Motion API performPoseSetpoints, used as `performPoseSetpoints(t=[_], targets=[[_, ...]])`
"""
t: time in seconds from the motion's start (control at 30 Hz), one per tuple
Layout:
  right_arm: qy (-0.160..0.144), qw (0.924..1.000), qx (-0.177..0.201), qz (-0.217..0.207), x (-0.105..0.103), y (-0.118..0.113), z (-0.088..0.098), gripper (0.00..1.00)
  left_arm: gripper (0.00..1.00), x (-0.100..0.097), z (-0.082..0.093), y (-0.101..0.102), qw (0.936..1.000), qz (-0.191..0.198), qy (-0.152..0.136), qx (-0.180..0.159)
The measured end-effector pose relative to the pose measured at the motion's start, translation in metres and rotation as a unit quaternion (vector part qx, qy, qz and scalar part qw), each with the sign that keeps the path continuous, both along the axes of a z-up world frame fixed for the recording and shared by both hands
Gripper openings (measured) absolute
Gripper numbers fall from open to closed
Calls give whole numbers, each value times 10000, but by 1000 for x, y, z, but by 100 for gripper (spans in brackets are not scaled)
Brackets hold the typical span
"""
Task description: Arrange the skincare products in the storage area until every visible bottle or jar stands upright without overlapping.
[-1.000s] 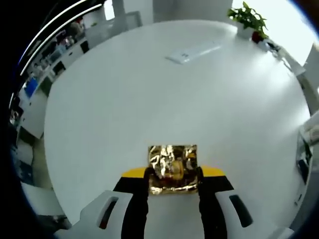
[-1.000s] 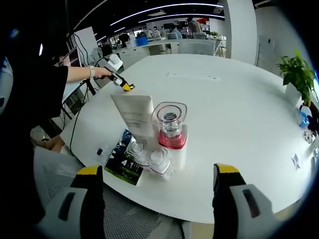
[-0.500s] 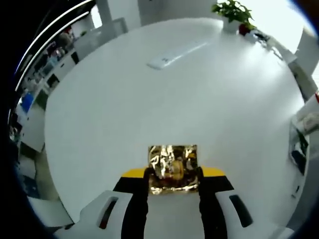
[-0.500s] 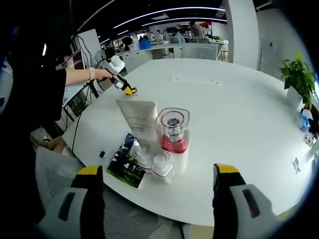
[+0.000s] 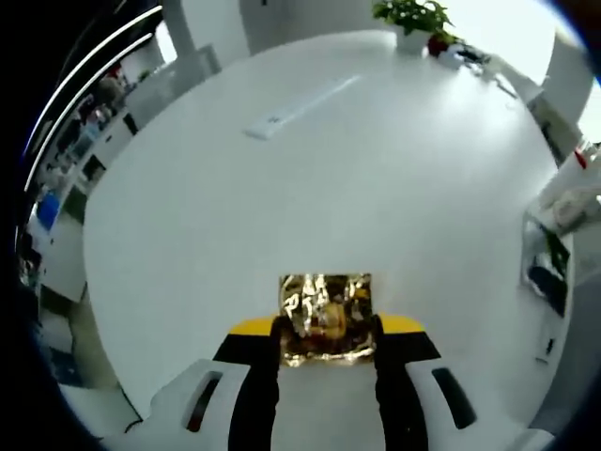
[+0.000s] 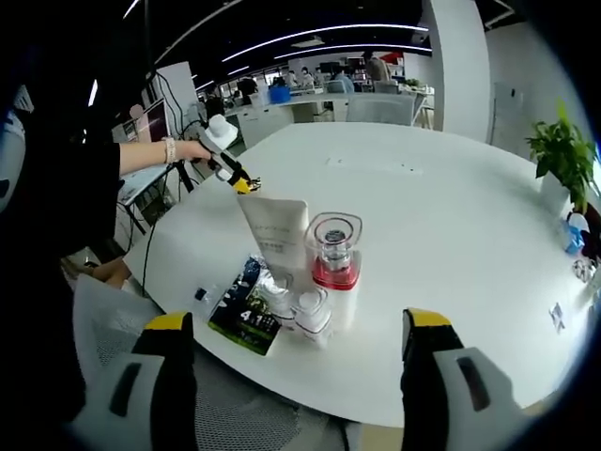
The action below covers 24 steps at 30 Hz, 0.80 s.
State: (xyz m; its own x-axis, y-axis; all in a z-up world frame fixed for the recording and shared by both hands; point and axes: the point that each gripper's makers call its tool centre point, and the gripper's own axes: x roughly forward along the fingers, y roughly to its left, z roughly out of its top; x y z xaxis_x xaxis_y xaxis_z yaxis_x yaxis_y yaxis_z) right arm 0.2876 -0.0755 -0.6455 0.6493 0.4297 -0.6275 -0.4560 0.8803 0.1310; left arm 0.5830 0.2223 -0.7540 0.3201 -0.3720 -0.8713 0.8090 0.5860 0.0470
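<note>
While its jaws pinch a crinkled gold foil packet at lower centre of the left gripper view, the left gripper hangs over the bare round white table; packet sits square between the yellow-tipped jaws. Further up, a flat white slab lies on the table at upper centre, and a potted plant stands at the top edge. At the right edge, a cluster of products shows, too small to tell apart

In the right gripper view the right gripper has its jaws spread wide at the bottom corners, nothing between them. Just beyond, near the table's close edge at centre, the skincare products sit bunched together: a dark flat pack lying down at lower left, two small clear bottles with white caps beside it, a white tube standing behind them, and a clear jar on a red base touching the tube's right side. Farther off, upper left, a hand holds the left gripper with the gold packet near the far table edge. Plant at right edge
</note>
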Motion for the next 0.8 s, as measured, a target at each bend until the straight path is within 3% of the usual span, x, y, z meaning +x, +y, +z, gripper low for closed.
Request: performPoseSetpoints(t=[0.47, 0.6, 0.8], targets=[[-219, 9996, -23, 181, -6, 3, 8, 93, 36, -33, 13, -27, 9986, -504, -140, 55], [-265, 9995, 3, 197, -7, 4, 9, 94, 36, -44, 17, -38, 9983, -540, -188, -114], [-389, 9988, -85, 303, -9, 3, 13, 97, 36, -63, 19, -48, 9964, -810, -269, 14]])
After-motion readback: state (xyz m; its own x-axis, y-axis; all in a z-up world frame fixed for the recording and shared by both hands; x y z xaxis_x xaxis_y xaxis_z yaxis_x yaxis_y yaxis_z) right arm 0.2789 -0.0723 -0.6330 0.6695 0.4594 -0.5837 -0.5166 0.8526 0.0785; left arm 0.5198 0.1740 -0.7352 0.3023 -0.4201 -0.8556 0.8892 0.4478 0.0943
